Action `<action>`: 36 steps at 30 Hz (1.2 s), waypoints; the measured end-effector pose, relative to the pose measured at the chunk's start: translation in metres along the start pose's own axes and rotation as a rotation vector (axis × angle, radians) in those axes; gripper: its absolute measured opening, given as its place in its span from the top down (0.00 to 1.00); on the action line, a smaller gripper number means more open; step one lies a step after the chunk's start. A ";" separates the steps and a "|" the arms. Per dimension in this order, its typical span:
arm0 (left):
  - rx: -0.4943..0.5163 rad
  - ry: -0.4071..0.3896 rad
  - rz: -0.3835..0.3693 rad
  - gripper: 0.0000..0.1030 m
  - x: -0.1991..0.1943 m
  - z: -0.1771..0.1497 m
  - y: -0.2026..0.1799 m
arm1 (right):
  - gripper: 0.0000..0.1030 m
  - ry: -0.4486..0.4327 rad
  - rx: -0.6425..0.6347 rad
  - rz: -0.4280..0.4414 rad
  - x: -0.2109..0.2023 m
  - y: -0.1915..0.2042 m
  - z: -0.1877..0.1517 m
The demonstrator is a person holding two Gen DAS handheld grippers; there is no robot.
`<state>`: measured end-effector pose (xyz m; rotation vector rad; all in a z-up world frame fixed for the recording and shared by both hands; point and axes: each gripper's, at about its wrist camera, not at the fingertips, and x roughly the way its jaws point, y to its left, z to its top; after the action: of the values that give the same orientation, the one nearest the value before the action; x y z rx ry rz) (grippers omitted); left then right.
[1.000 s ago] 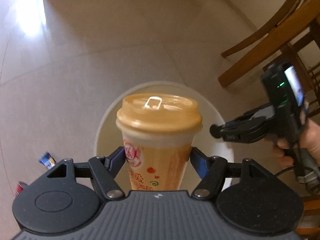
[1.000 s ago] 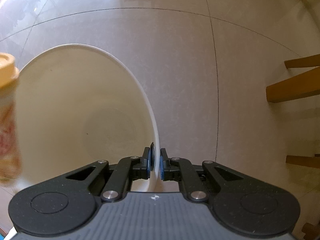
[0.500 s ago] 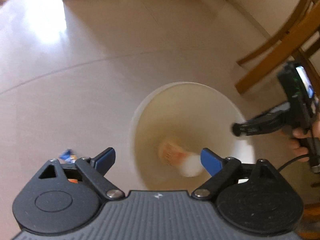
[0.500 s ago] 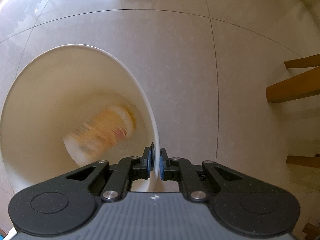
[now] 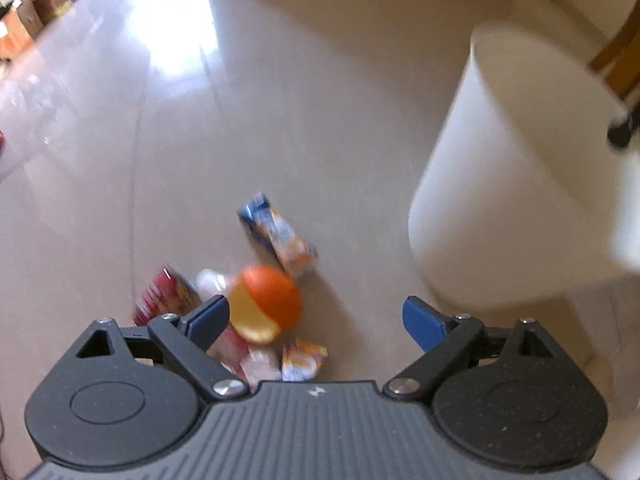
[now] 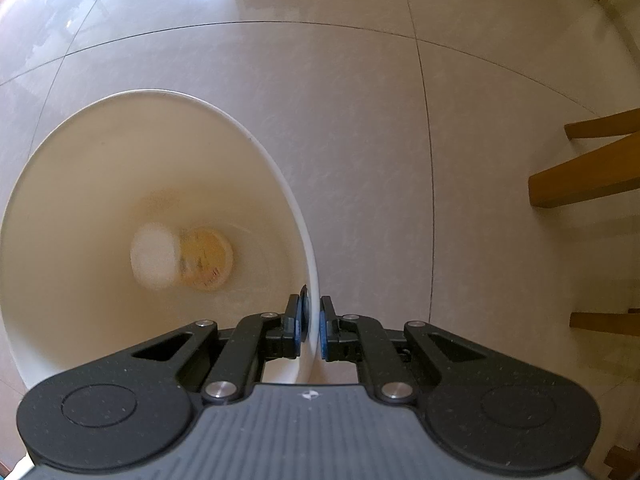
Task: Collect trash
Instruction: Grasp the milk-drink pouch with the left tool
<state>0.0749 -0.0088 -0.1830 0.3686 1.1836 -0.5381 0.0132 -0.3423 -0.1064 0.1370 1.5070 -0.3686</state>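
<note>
Trash [image 5: 276, 236] lay in a loose heap on the pale tiled floor [image 5: 280, 100], just beside the foot of the white bin [image 5: 512, 184] and apart from its wall. Open floor ran away from the bin on the far side of the heap, bare up to a row of boxes [image 5: 32, 20] at the room's edge; on the bin's other side wooden chair legs [image 6: 584, 176] stood near, narrowing the room there. The heap, blurred in the left wrist view, held a blue and orange carton [image 5: 276, 236] nearest the bin, a round orange and yellow piece [image 5: 266, 304], a red packet [image 5: 164, 296], a small orange and white wrapper [image 5: 302, 360] and something pale that I could not make out. The left gripper [image 5: 316, 320] pointed down over the heap with its blue-padded fingers [image 5: 422, 322] spread wide and nothing between them; they had just been opening. The right gripper [image 6: 310, 328] hung over the bin's rim [image 6: 308, 264], its fingers [image 6: 294, 328] pinched together on the thin wall, one inside and one outside. Down in the bin's bottom lay a tan lidded cup [image 6: 204, 258] on its side, its white base turned away from the rim held by the fingers.
</note>
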 end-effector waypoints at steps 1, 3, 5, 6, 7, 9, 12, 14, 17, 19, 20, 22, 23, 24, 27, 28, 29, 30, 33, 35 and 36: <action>0.006 0.013 -0.006 0.10 0.010 -0.008 0.001 | 0.90 0.000 0.001 -0.001 0.000 0.000 0.000; 0.036 0.027 0.005 0.13 0.028 -0.025 -0.001 | 0.90 -0.002 -0.002 -0.006 0.000 0.002 0.000; 0.053 0.054 0.022 0.14 0.050 -0.035 -0.003 | 0.90 -0.006 -0.014 -0.015 -0.001 0.005 -0.001; 0.049 0.069 0.016 0.14 0.058 -0.039 -0.001 | 0.89 -0.007 -0.020 -0.021 -0.001 0.007 -0.002; 0.045 0.085 0.009 0.15 0.063 -0.047 0.004 | 0.89 -0.007 -0.024 -0.025 -0.001 0.008 -0.002; 0.043 0.119 0.021 0.15 0.082 -0.056 0.007 | 0.89 -0.006 -0.024 -0.029 -0.001 0.010 -0.001; 0.065 0.153 0.020 0.15 0.099 -0.067 0.007 | 0.89 -0.006 -0.017 -0.029 -0.001 0.011 -0.001; 0.070 0.173 0.014 0.15 0.110 -0.073 0.008 | 0.89 -0.006 -0.009 -0.026 -0.001 0.011 -0.001; 0.062 0.196 0.007 0.15 0.125 -0.079 0.010 | 0.89 -0.009 -0.031 -0.033 -0.001 0.012 -0.001; 0.044 0.214 -0.002 0.15 0.130 -0.083 0.010 | 0.89 -0.012 -0.042 -0.036 -0.001 0.013 -0.003; 0.032 0.219 -0.012 0.17 0.130 -0.085 0.009 | 0.89 -0.013 -0.045 -0.037 0.000 0.014 -0.003; 0.027 0.213 -0.029 0.17 0.129 -0.088 0.005 | 0.89 -0.012 -0.046 -0.037 0.000 0.014 -0.003; 0.028 0.207 -0.047 0.17 0.129 -0.090 0.003 | 0.89 -0.012 -0.041 -0.036 0.000 0.014 -0.003; 0.033 0.201 -0.062 0.18 0.128 -0.091 0.002 | 0.89 -0.012 -0.041 -0.037 0.000 0.014 -0.004; 0.069 0.202 -0.034 0.31 0.134 -0.094 -0.002 | 0.89 -0.013 -0.044 -0.041 0.000 0.015 -0.004; 0.072 0.207 -0.018 0.34 0.137 -0.094 -0.002 | 0.89 -0.014 -0.048 -0.043 0.000 0.016 -0.004; 0.063 0.213 -0.009 0.40 0.140 -0.095 0.000 | 0.89 -0.015 -0.052 -0.046 0.000 0.017 -0.005; 0.050 0.218 -0.003 0.43 0.143 -0.095 0.002 | 0.88 -0.016 -0.053 -0.047 0.000 0.018 -0.005; 0.033 0.205 0.020 0.46 0.149 -0.094 0.003 | 0.88 -0.019 -0.059 -0.051 0.000 0.019 -0.006; 0.015 0.203 0.031 0.47 0.151 -0.093 0.005 | 0.88 -0.021 -0.062 -0.052 0.001 0.020 -0.007; 0.006 0.201 0.032 0.47 0.153 -0.093 0.006 | 0.88 -0.021 -0.060 -0.053 0.001 0.020 -0.007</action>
<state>0.0491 0.0149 -0.3584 0.4542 1.3672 -0.4846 0.0129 -0.3216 -0.1107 0.0450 1.5017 -0.3657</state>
